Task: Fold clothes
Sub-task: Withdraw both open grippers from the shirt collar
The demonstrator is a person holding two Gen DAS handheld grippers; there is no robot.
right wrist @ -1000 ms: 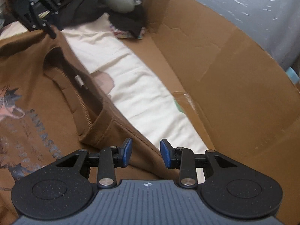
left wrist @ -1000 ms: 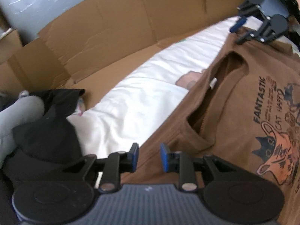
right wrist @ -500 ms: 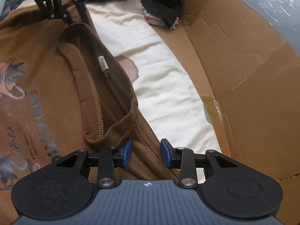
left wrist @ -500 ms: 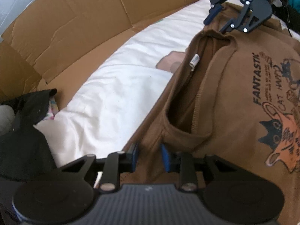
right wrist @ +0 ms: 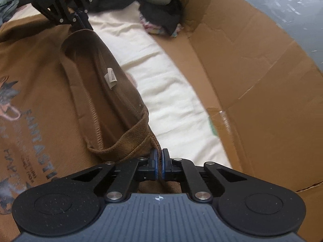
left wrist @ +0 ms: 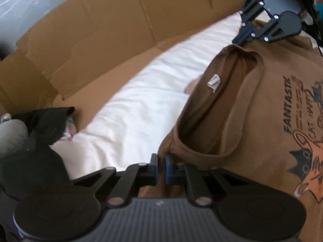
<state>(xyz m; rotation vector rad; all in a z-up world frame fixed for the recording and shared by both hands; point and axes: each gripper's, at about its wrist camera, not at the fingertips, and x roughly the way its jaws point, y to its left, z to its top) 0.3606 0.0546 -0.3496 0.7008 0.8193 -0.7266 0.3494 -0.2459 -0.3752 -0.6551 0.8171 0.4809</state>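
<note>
Because you want the brown shirt (left wrist: 262, 121) lifted evenly, your left gripper (left wrist: 160, 168) and right gripper (right wrist: 159, 164) have just closed, each pinching one shoulder beside the collar.

You've got a white sheet (left wrist: 129, 117) over cardboard (left wrist: 97, 40), with dark clothes (right wrist: 161, 18) heaped at its end.

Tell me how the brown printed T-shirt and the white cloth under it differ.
The brown printed T-shirt bears a cat graphic and lettering; the white cloth looks plain. The T-shirt lies on top, pinched at both shoulders by gripper fingers; the cloth lies untouched beneath. Both rest over the cardboard.
</note>
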